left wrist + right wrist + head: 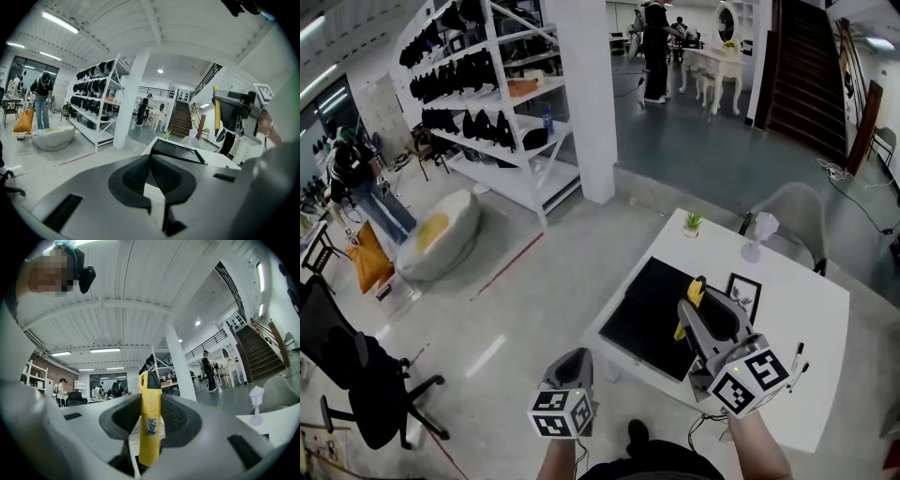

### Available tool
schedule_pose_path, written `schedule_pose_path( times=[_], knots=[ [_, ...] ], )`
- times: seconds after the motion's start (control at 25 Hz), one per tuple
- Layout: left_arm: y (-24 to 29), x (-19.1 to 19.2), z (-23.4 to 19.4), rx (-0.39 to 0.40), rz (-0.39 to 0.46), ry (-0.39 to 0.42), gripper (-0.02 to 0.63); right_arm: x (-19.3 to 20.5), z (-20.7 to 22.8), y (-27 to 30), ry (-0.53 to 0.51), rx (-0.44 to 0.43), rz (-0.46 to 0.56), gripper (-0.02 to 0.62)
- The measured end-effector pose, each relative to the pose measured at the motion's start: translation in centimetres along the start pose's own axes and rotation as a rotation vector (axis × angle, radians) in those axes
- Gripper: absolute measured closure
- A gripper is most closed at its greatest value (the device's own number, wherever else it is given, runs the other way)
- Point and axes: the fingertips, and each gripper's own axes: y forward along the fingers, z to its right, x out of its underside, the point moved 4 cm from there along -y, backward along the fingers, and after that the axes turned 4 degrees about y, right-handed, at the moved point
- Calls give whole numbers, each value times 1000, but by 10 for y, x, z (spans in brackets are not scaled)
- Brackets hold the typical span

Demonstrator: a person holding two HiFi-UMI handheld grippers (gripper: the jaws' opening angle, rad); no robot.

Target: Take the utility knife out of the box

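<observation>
Right gripper view, nearest first: my right tongs (151, 401) pinch the yellow utility knife (149, 427) around its middle, I judge to carry it clear of the box. Its long axis stands upright, crosswise to the tongs, dark-capped end up. My left tongs (150, 157) are pressed together on nothing, held aside. Farther off, the black box (642, 314) lies open on the white surface (787, 309).

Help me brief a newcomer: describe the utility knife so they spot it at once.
Find the white table with the flat black box on it. Raised near that box, the right gripper grips the utility knife upright between its jaws. It is the only slim yellow bar there, with a dark tip.
</observation>
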Motion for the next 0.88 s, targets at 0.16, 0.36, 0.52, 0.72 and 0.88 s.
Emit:
schedule_pose_path(
  times=[0.16, 0.36, 0.52, 0.72, 0.88],
  knots=[
    [2, 0, 3, 6, 2, 7, 583, -4, -2, -5, 4, -2, 21, 469],
    [3, -1, 6, 16, -3, 13, 583, -10, -4, -9, -4, -9, 42, 471],
    [6, -2, 9, 19, -7, 19, 584, -10, -3, -11, 2, -5, 47, 471],
    [8, 1, 11, 22, -15, 18, 583, -10, 0, -9, 13, -3, 46, 471],
    [9, 5, 11, 20, -21, 10, 583, -11, 1, -10, 17, -2, 51, 471]
  ],
)
